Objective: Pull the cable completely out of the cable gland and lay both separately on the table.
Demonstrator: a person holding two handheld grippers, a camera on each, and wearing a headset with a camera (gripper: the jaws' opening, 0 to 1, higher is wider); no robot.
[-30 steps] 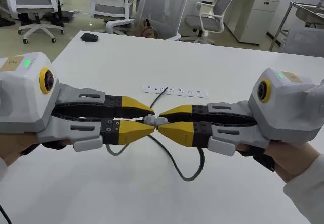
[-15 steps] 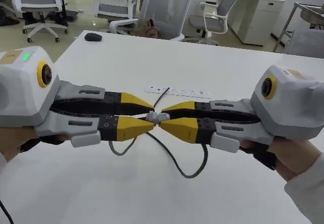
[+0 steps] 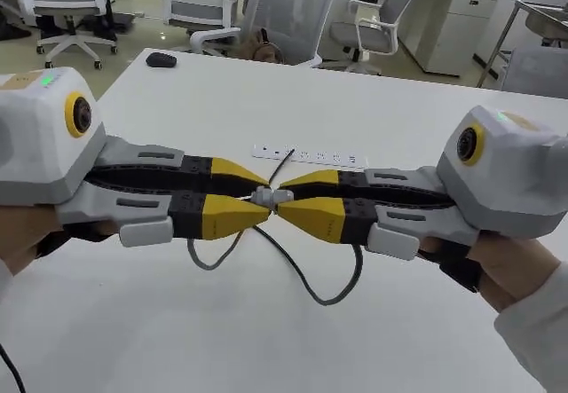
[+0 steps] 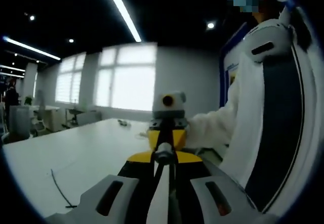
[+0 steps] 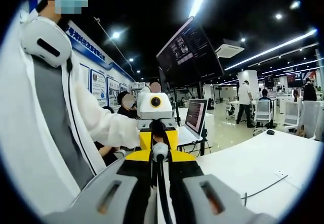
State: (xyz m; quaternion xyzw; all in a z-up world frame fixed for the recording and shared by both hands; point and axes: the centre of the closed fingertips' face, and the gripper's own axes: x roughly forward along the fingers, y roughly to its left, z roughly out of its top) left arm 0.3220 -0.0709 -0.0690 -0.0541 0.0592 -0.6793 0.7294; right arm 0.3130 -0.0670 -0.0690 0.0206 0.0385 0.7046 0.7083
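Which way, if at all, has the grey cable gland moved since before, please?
Yes, slightly: the small grey cable gland has edged towards the white power strip behind it.

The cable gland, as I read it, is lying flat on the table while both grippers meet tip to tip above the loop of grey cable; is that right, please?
Not quite: the cable gland isn't on the table. The head view shows it held up between the left gripper and right gripper, which do meet tip to tip above the grey cable loop.
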